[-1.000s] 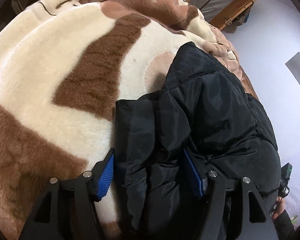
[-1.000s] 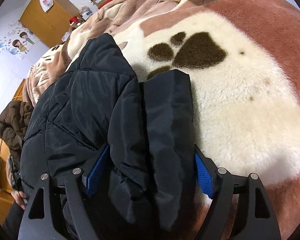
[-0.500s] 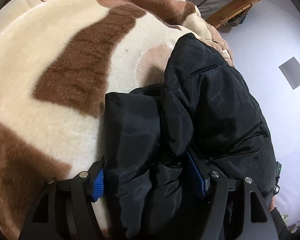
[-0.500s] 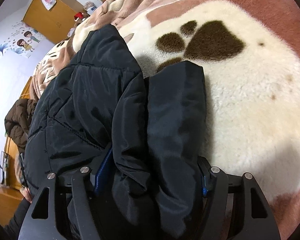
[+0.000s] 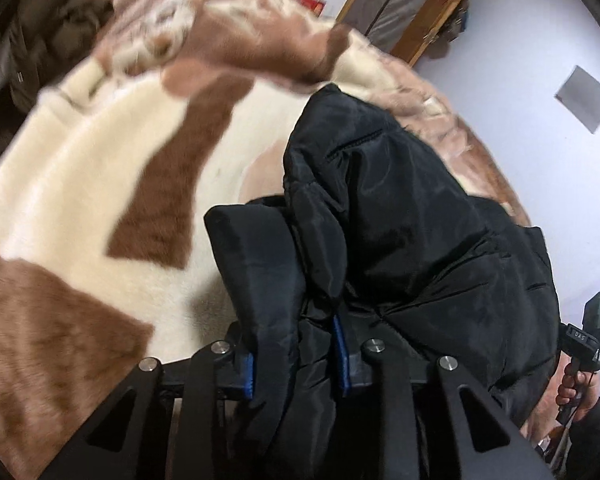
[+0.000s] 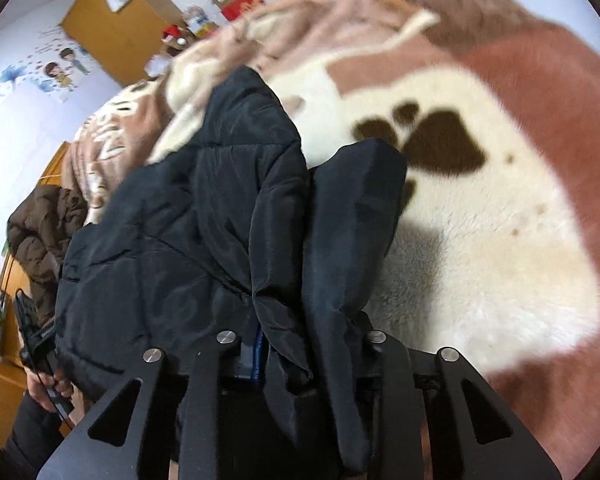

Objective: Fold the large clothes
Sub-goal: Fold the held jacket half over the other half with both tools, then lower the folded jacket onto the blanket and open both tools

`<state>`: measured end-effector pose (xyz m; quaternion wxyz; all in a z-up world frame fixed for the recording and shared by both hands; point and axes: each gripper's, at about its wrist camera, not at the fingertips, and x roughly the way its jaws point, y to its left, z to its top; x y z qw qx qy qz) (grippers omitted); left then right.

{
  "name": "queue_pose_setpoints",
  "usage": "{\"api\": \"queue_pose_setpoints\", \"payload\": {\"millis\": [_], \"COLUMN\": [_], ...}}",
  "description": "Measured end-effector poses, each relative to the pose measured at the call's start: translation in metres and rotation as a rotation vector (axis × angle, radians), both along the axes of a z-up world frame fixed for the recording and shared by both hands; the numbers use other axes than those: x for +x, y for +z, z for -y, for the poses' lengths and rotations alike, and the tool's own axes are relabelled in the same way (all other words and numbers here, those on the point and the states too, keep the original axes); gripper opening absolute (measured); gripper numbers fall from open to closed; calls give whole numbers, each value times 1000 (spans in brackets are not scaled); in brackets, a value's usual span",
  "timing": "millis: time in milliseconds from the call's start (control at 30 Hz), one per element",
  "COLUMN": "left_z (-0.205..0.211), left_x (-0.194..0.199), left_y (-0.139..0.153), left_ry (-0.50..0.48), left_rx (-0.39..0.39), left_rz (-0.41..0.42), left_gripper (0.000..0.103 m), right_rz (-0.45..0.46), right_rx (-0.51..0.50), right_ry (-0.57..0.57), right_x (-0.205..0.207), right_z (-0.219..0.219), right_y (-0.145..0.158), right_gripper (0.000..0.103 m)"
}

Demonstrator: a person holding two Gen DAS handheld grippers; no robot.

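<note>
My left gripper (image 5: 296,360) and right gripper (image 6: 312,354) are closing, fingers pinching folds of the puffy black quilted jacket (image 5: 400,216) that is lying on the cream-and-brown plush blanket (image 5: 100,168).

Black puffer jacket (image 5: 412,216) (shiny, quilted) bunched and partly folded, lying on the bed

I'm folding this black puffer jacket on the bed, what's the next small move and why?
Probably carry the gathered end forward over the jacket's far end. Both tools, left and right, are closing on bunched folds of the black jacket, which lies along the plush blanket.
</note>
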<state>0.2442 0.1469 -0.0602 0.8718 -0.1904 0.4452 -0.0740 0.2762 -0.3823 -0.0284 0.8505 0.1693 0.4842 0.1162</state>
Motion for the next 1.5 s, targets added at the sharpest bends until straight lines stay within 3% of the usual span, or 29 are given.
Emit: {"api": "queue_pose_setpoints", "payload": {"millis": [233, 467, 733, 967, 1200, 1367, 1500], "left_z": [-2, -1, -1, -21, -64, -100, -124], "left_x": [-67, -115, -132, -109, -56, -15, 19], "left_y": [50, 57, 57, 73, 80, 74, 53], "left_ry": [-27, -26, -25, -11, 26, 54, 72], "left_rx": [5, -12, -19, -4, 21, 43, 59], "left_rz": [80, 71, 73, 115, 137, 146, 128], "left_gripper": [29, 29, 29, 29, 29, 29, 30], "right_rz": [58, 48, 53, 84, 108, 118, 101], "right_rx": [27, 49, 60, 76, 102, 121, 124], "right_ry": [11, 11, 17, 33, 58, 75, 69], "right_x": [-64, -115, -125, -96, -33, 11, 40], "right_z": [-3, -2, -6, -28, -75, -114, -134], "right_y": [36, 36, 42, 49, 45, 32, 11], "right_gripper": [25, 25, 25, 25, 26, 26, 27]}}
